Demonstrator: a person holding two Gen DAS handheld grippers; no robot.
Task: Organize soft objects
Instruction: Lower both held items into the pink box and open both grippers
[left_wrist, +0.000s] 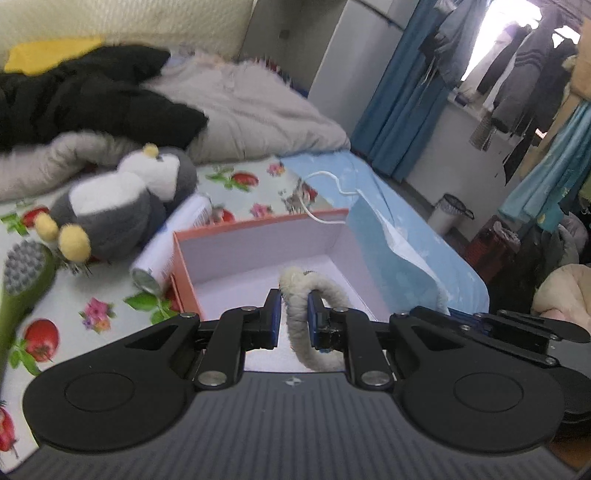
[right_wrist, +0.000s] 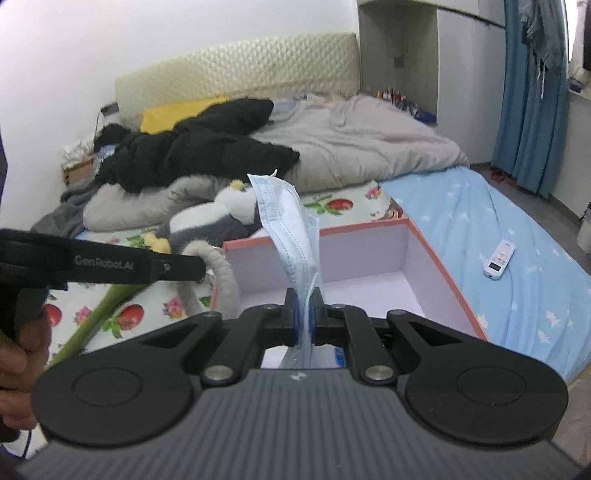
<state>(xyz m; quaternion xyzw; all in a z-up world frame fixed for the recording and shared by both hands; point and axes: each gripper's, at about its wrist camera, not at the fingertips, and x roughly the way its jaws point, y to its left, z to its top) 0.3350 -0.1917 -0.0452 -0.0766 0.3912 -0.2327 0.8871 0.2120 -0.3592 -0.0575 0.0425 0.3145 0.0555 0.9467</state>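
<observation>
Left gripper (left_wrist: 294, 312) clamped on a fluffy white ring (left_wrist: 301, 317), held over the open box (left_wrist: 258, 240). Right gripper (right_wrist: 305, 312) clamped on a blue mask (right_wrist: 286, 225), upright above the same box (right_wrist: 369, 254). Plush toy (left_wrist: 122, 206) lying left of it.
</observation>
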